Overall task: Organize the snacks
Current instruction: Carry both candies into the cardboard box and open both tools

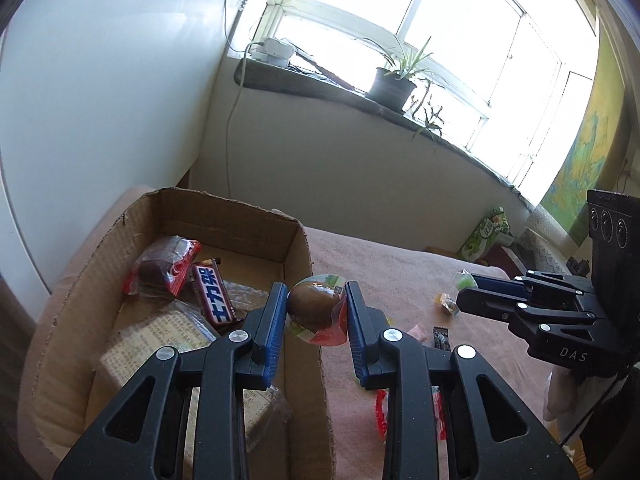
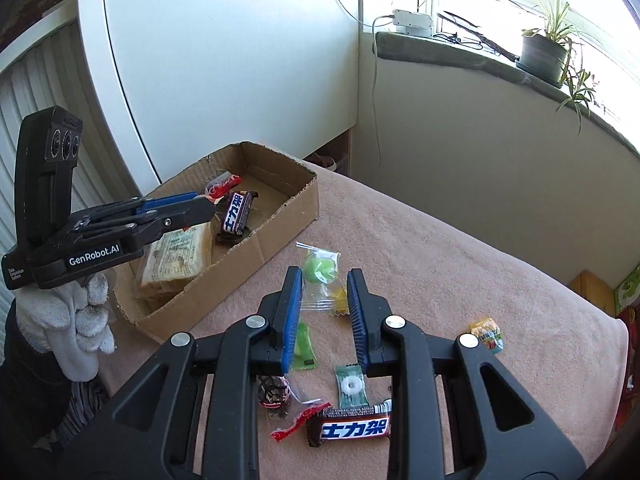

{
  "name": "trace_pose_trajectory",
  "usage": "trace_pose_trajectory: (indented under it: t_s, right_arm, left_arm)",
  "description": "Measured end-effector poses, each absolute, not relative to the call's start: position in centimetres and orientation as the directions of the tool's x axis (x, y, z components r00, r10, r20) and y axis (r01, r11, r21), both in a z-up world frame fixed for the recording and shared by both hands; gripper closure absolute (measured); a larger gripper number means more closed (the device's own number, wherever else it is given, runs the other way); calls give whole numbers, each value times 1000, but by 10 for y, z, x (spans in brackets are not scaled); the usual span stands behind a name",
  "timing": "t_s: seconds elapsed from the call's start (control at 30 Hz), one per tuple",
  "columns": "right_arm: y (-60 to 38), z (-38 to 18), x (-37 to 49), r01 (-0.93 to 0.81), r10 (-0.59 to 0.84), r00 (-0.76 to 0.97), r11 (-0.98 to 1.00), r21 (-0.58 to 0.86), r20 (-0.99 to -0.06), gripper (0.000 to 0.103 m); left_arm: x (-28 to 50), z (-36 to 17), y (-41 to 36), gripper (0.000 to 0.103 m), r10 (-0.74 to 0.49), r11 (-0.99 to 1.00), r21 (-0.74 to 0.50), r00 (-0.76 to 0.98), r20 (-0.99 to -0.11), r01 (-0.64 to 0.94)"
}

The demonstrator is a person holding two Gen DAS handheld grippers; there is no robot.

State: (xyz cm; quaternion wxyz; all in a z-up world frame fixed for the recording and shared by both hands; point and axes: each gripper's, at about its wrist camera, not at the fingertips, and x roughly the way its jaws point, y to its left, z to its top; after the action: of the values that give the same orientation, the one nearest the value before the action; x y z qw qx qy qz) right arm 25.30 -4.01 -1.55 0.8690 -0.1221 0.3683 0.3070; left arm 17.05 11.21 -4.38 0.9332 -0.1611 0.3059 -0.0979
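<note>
Left gripper (image 1: 316,312) was pinching a packaged braised egg (image 1: 314,308) between its blue pads, pressed on both sides so the round shape couldn't roll out. It hung right over the near-right wall of the cardboard box (image 1: 308,264), which judging by the task was the drop target; the egg looked to be straddling the rim, not yet clearly inside. Box already held a chocolate bar (image 1: 212,296), a red-wrapped dark snack (image 1: 166,266) toward the box's far-left corner, and a printed clear pack of biscuits (image 1: 168,344) at the box's near end, so sorting was partly done. Right gripper (image 2: 324,312) was spread wide, holding nothing, and hovered over the loose items on the pink cloth (image 2: 460,256) to the right of the box. Its fingers framed a clear bag with a green candy (image 2: 320,270), which I'd guess was the next pick; whether the pads touched it, I couldn't tell. Further from the box, nearer that camera, lay a mint ring candy (image 2: 352,386), a second chocolate bar (image 2: 354,426), a dark wrapped sweet (image 2: 274,394) and a small colourful packet (image 2: 488,334). Risk: the egg's slick wrapper could slip, and releasing it on the rim could tip it back outside the box.
</note>
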Motion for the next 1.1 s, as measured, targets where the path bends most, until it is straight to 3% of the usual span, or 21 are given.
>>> trace_pose_trajectory:
  t_s: [1.1]
  right_arm:
    - [70,-44,325,-674,482,435,735,79,-761,79]
  left_arm:
    - [168,-51,130,74,-308,911,-407,774,-554,72]
